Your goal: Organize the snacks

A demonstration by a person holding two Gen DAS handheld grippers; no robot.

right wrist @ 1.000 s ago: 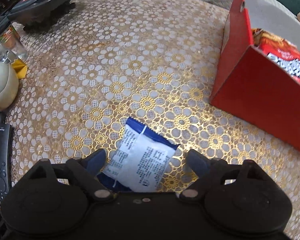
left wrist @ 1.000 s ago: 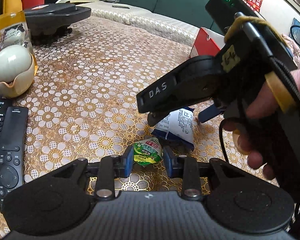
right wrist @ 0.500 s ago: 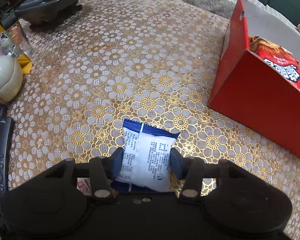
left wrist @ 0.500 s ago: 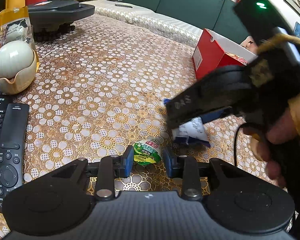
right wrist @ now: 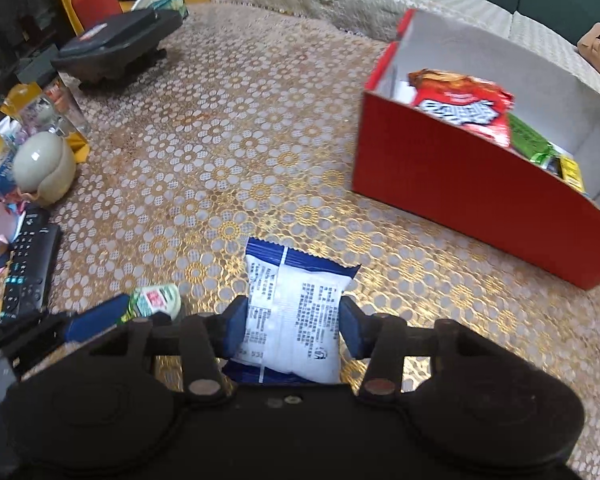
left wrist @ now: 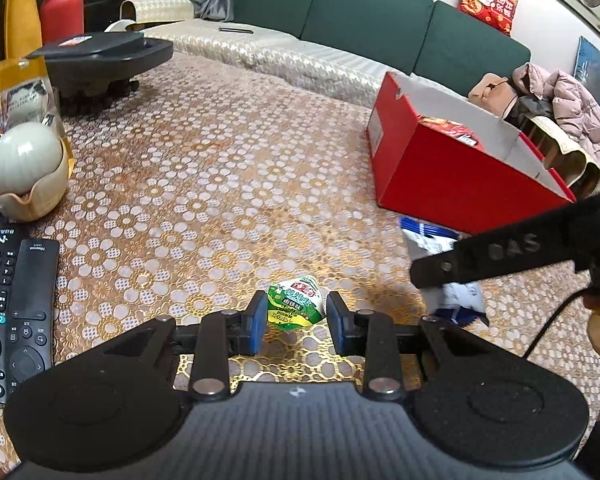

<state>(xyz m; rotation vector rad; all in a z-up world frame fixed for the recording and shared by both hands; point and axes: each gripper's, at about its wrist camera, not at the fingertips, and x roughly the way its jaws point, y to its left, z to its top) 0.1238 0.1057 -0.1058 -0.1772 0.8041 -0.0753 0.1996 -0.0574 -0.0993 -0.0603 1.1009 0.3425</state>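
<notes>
Box (right wrist: pixel 480 196) on table (right wrist: pixel 240 120) holding snack packets (right wrist: pixel 464 104), remotes (left wrist: pixel 16 304) far left, pouch (right wrist: pixel 296 312) before box.

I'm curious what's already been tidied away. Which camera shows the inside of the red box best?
The right wrist view: it looks down into the red box, showing a red snack bag and green packet. The left wrist view shows mostly its outer wall.

A table (left wrist: pixel 228 184) in a gold floral cloth is carrying everything. A red box (left wrist: pixel 452 176), remotes (left wrist: pixel 16 308) and a black appliance (left wrist: pixel 100 60) are sitting on it.
</notes>
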